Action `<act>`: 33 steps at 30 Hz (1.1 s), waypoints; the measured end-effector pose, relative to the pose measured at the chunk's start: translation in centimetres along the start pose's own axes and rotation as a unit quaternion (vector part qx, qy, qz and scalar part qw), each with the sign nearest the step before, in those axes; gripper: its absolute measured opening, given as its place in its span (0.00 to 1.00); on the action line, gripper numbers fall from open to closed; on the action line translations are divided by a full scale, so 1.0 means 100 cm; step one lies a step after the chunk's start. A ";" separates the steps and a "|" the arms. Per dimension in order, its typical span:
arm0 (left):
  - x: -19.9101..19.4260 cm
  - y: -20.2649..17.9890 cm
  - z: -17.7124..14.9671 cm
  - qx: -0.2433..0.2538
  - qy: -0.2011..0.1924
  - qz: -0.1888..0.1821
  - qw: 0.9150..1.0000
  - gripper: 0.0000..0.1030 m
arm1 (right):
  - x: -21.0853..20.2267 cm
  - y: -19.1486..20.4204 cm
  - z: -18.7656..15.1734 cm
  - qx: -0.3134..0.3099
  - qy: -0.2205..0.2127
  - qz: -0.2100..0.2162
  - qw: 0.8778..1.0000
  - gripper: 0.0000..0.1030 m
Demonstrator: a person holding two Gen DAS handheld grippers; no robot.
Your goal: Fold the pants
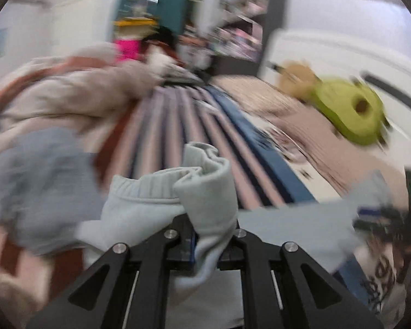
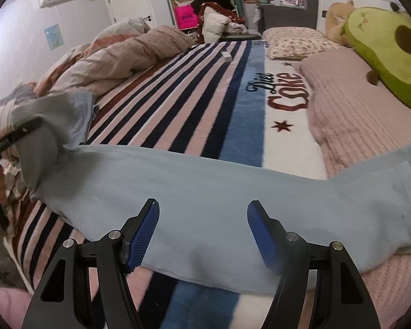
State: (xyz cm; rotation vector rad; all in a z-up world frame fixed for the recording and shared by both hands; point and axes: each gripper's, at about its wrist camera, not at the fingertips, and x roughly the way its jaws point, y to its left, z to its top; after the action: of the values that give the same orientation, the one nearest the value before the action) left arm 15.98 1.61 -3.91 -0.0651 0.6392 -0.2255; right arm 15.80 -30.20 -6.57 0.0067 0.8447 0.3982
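Two grippers work one garment. Nearest in the right wrist view, the right gripper (image 2: pixel 202 233) hovers low over the pale blue fleece pants (image 2: pixel 205 192), its blue-padded fingers (image 2: pixel 143 235) spread wide apart and holding nothing; whether the tips brush the cloth cannot be told. The pants lie stretched across the striped pink, navy and blue blanket (image 2: pixel 194 104) on the bed, one long band running from the left edge to a hemmed end at the right.

In the blurred left wrist view, the left gripper (image 1: pixel 205 235) has its fingers clamped together on a bunched end of the same pants (image 1: pixel 205 192), where a ribbed elastic band shows; that end is lifted off the bed.

Judged from this, the legs seem already laid one on the other lengthwise, and the crosswise folding is only beginning: the raised end probably has to be carried over toward the far hem, then smoothed.

Farther off, a rumpled beige and rust duvet (image 2: pixel 117 54) is heaped at the left, a pink knitted cover (image 2: pixel 350 104) lies at the right, and a green avocado-shaped plush cushion (image 2: pixel 389 54) rests beyond it.
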 end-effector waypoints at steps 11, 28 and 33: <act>0.082 -0.083 -0.050 0.071 0.156 -0.084 0.982 0.17 | -0.004 -0.032 -0.017 0.035 0.011 -0.002 0.999 0.61; -0.015 0.039 -0.071 -0.037 0.074 -0.013 0.996 0.61 | 0.090 0.092 0.023 -0.047 0.040 0.119 0.991 0.73; -0.013 0.050 -0.082 -0.044 0.070 -0.026 0.996 0.61 | 0.121 0.127 0.042 -0.116 0.018 0.097 0.988 0.70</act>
State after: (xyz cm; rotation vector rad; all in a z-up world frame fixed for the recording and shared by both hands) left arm 10.97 6.86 -10.38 -0.1511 0.7885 -0.2532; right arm 21.78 -13.59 -10.49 -0.1339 0.8319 0.6804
